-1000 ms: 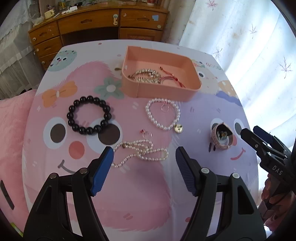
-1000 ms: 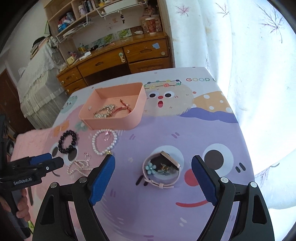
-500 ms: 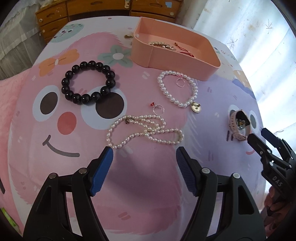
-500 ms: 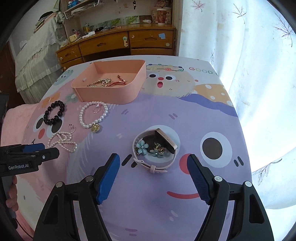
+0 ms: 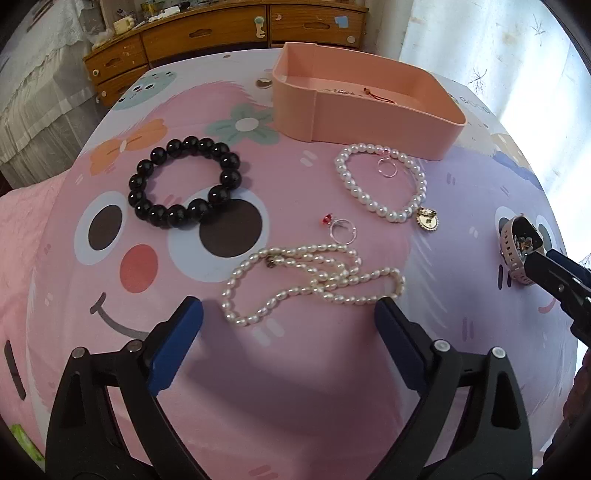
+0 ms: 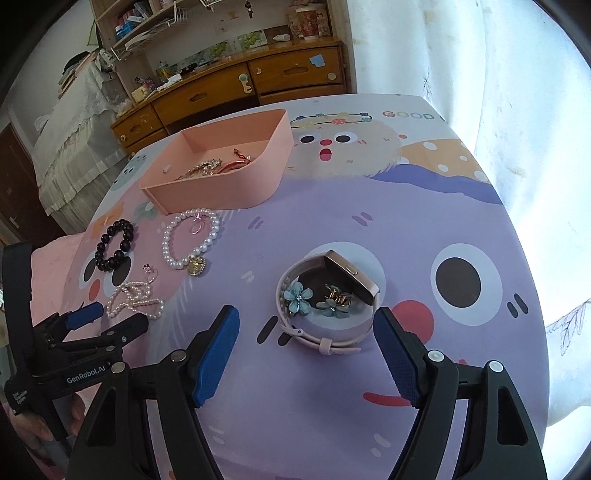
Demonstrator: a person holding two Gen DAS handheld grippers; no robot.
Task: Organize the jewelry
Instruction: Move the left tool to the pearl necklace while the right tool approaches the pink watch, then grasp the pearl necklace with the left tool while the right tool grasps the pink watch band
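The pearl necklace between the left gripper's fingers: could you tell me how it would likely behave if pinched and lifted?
The pearl necklace lies in loose, overlapping loops, so it would probably go limp and dangle. Its strands cross, so it may tangle or come up bunched. The smooth, small beads could slip from the open left gripper unless pinched across several strands.

Your left wrist camera looks forward and down along its tongs [image 5: 288, 325] from close over the near edge of the table [image 5: 303, 387], facing the dresser [image 5: 221, 26]. Your right wrist camera sits further right, a little higher, aimed the same way over the watch [image 6: 328, 295]. Both views share the tray [image 5: 369, 110], black beads [image 5: 184, 181], pearl strands [image 5: 314, 280] and the dresser; each catches the other tongs at its edge.
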